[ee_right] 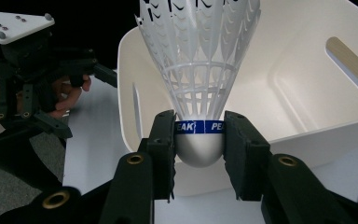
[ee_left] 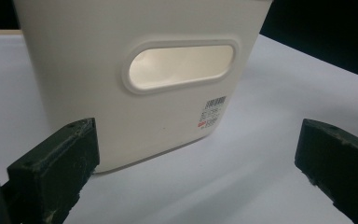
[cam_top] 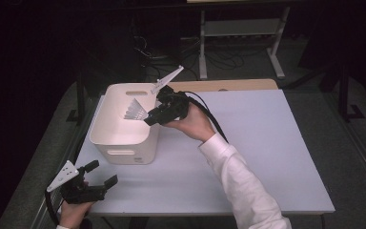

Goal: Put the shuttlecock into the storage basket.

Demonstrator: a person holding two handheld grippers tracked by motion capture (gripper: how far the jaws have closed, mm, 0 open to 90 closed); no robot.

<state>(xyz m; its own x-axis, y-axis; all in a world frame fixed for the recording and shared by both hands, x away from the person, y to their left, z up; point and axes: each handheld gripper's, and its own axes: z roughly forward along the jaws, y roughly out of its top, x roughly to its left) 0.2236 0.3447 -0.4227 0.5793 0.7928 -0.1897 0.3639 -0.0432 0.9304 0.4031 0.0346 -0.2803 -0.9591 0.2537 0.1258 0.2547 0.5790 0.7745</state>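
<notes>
Shuttlecock: white, cork base clamped between right gripper jaws, skirt over white bin rim. Advice: carry fully over the cavity, lower, then release. Left gripper: jaws wide apart, holding nothing, near tabletop corner.

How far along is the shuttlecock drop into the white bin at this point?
Done: the right gripper has the shuttlecock clamped at its cork base and holds it over the white bin, feathers pointing inward. In hand: carrying it above the opening. Left: the release, since the fingers are not yet open. The left gripper waits open near the table's front edge.
</notes>
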